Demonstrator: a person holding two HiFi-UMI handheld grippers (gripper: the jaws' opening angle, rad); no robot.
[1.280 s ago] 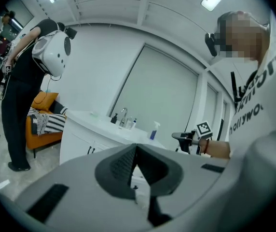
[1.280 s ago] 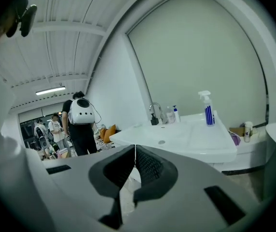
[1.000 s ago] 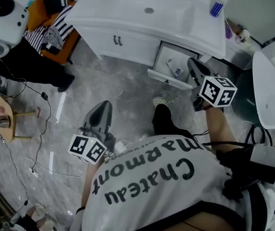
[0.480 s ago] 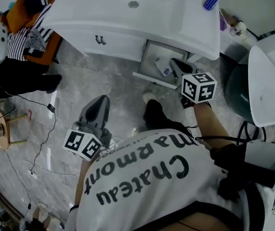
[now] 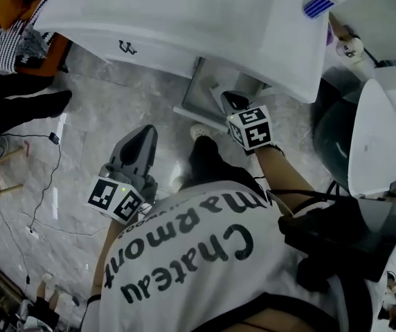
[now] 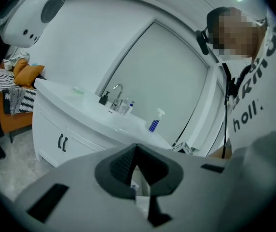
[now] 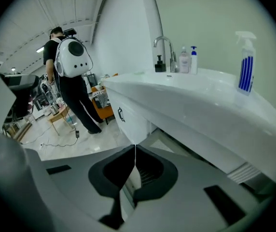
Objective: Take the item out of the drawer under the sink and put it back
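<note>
The white sink cabinet (image 5: 184,19) runs across the top of the head view, and its drawer (image 5: 199,92) stands pulled out under the right side of the basin. My right gripper (image 5: 231,102) is shut and empty, pointing down with its tip over the drawer's front right corner. It hides most of the drawer's inside, so I cannot make out the item. In the right gripper view the jaws (image 7: 135,148) meet just below the counter edge. My left gripper (image 5: 145,135) hangs over the floor left of the drawer, shut and empty, facing the cabinet (image 6: 80,129).
A blue-striped spray bottle (image 5: 319,4) stands on the counter's right end, with a faucet (image 7: 164,47) and pump bottles behind the basin. A white fixture (image 5: 374,137) and dark bin (image 5: 333,133) crowd the right. Cables (image 5: 46,185) lie on the floor; a person with a white backpack (image 7: 73,57) stands further left.
My right gripper has dropped and turned downward, closing in on the open drawer. The left gripper has moved forward toward the cabinet. Both stayed shut.
</note>
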